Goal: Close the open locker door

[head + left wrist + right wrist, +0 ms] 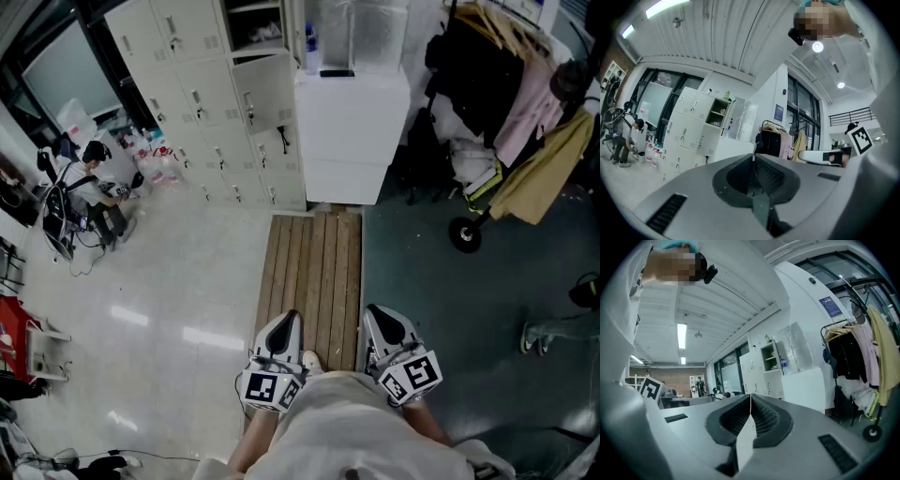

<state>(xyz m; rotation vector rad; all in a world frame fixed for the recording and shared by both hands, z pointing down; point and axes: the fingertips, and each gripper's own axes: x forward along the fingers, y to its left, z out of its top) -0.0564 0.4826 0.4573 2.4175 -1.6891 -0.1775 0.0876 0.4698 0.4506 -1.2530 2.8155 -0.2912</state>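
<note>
Your left gripper (289,321) and right gripper (373,314) both have their fingers pressed together on nothing, well apart from the cream metal locker door (292,28), which stands swung out beside the white boxy cabinet (352,122). If you push the door's thin edge, the tips may slip off and leave it unlatched

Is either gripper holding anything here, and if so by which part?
Nothing is held: the left gripper and the right gripper both have their jaws together, empty.
</note>
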